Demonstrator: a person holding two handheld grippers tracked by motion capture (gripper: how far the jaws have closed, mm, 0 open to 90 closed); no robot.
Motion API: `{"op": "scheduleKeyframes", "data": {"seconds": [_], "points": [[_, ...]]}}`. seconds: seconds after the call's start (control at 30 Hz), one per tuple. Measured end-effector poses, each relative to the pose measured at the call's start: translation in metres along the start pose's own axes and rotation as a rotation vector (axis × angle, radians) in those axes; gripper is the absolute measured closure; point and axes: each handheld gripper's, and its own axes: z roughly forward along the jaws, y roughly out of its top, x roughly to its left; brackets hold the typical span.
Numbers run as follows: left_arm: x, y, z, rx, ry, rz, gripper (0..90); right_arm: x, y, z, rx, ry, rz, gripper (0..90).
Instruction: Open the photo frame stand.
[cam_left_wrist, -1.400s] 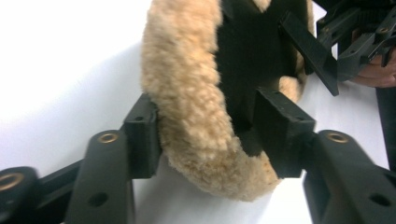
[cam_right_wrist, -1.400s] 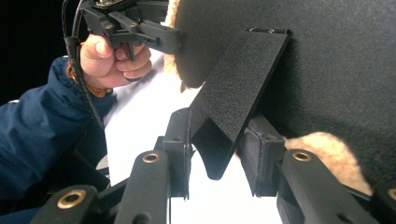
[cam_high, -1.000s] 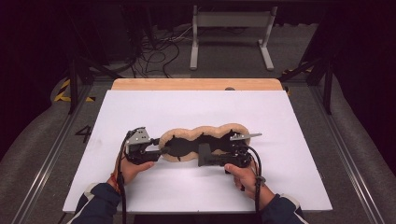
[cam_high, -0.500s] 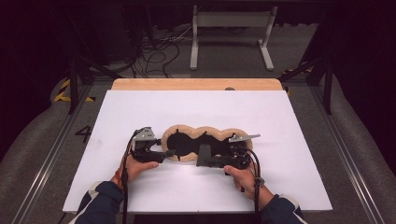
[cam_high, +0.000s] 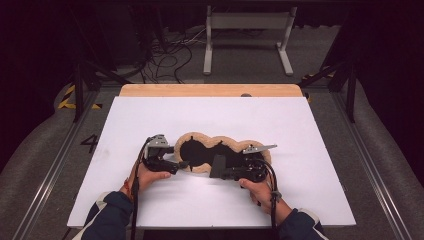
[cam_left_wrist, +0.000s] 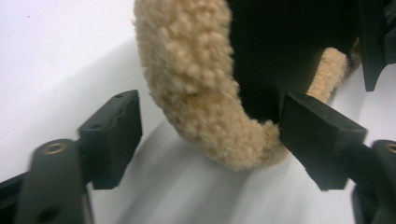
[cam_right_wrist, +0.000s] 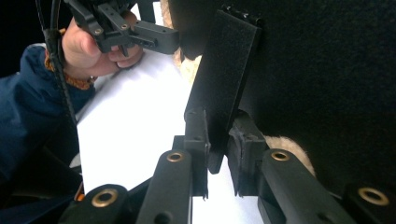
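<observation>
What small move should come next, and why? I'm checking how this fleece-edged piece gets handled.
Probably the left gripper should close on the tan fleecy rim of the black fleece-edged piece. Its jaws have just been opening and stand either side of that rim without touching, while the right gripper pinches the black fabric strap.

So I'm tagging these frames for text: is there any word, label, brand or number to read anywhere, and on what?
"4": a dark numeral on the grey floor left of the white table.
Nothing to read on the fleecy pad, its black strap, or either claw.
The yellow-black stripes on the floor are a pattern, not text.
</observation>
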Motion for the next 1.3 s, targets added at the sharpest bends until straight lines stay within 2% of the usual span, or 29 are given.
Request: {"op": "scheduleKeyframes", "data": {"seconds": [0.07, 0.1, 0.13, 0.2, 0.23, 0.27, 0.3, 0.33, 0.37, 0.4, 0.43, 0.47, 0.6, 0.63, 0.8, 0.97, 1.0, 1.03, 1.17, 1.27, 1.3], "points": [[0.003, 0.0, -0.001, -0.009, -0.012, -0.028, 15.9, 0.001, 0.0, 0.0, 0.003, -0.006, -0.014, 80.3], [0.005, 0.001, 0.0, -0.005, -0.028, -0.044, 14.0, 0.001, 0.0, 0.001, 0.004, -0.008, -0.024, 80.4], [0.006, 0.001, 0.0, -0.015, -0.064, -0.054, 16.4, 0.001, 0.0, 0.001, 0.003, -0.01, -0.035, 80.4], [0.004, 0.003, 0.002, -0.013, -0.108, -0.04, 25.6, 0.001, 0.001, 0.001, 0.004, -0.015, -0.044, 80.4], [0.004, 0.003, 0.002, -0.013, -0.108, -0.04, 31.7, 0.001, 0.001, 0.001, 0.004, -0.015, -0.044, 80.4], [0.001, 0.004, 0.005, 0.009, -0.154, -0.017, 32.5, 0.001, 0.001, 0.002, 0.006, -0.019, -0.062, 80.6], [-0.002, 0.005, 0.007, 0.026, -0.151, -0.005, 32.5, 0.001, 0.001, 0.002, 0.006, -0.019, -0.062, 80.6], [-0.006, 0.006, 0.009, 0.051, -0.13, 0.017, 32.2, 0.002, 0.002, 0.002, 0.006, -0.025, -0.073, 80.7], [-0.006, 0.007, 0.008, 0.055, -0.13, 0.039, 34.2, 0.003, 0.002, 0.003, 0.008, -0.032, -0.084, 80.9], [-0.006, 0.007, 0.007, 0.052, -0.13, 0.036, 35.8, 0.003, 0.002, 0.002, 0.01, -0.033, -0.094, 80.8], [-0.008, 0.007, 0.004, 0.046, -0.116, 0.037, 38.5, 0.003, 0.002, 0.002, 0.009, -0.035, -0.1, 80.5], [-0.009, 0.008, 0.003, 0.043, -0.101, 0.056, 41.5, 0.003, 0.002, 0.002, 0.008, -0.041, -0.104, 79.8], [-0.021, 0.008, -0.002, 0.06, 0.01, 0.156, 50.9, 0.002, 0.003, -0.002, -0.003, -0.056, -0.097, 76.7], [-0.023, 0.008, -0.002, 0.065, 0.032, 0.17, 53.3, 0.002, 0.004, -0.004, -0.012, -0.077, -0.094, 76.6], [-0.028, 0.009, -0.002, 0.067, 0.095, 0.204, 53.4, -0.001, 0.004, -0.005, -0.033, -0.091, -0.088, 76.2], [-0.03, 0.009, -0.003, 0.067, 0.105, 0.211, 55.0, -0.006, 0.002, -0.002, -0.037, -0.094, -0.082, 75.2], [-0.031, 0.009, -0.003, 0.068, 0.107, 0.22, 55.0, -0.005, 0.002, -0.002, -0.037, -0.106, -0.089, 74.7], [-0.031, 0.009, -0.004, 0.067, 0.094, 0.227, 56.8, -0.004, 0.001, -0.002, -0.028, -0.145, -0.123, 74.6], [-0.031, 0.007, -0.005, 0.066, 0.085, 0.234, 57.9, -0.001, -0.003, -0.006, -0.016, -0.174, -0.158, 73.8], [-0.031, 0.006, -0.006, 0.062, 0.076, 0.245, 58.4, 0.003, -0.005, -0.015, -0.021, -0.18, -0.173, 72.2], [-0.032, 0.006, -0.006, 0.058, 0.073, 0.244, 58.5, 0.006, -0.006, -0.02, -0.023, -0.189, -0.192, 71.4]]}}
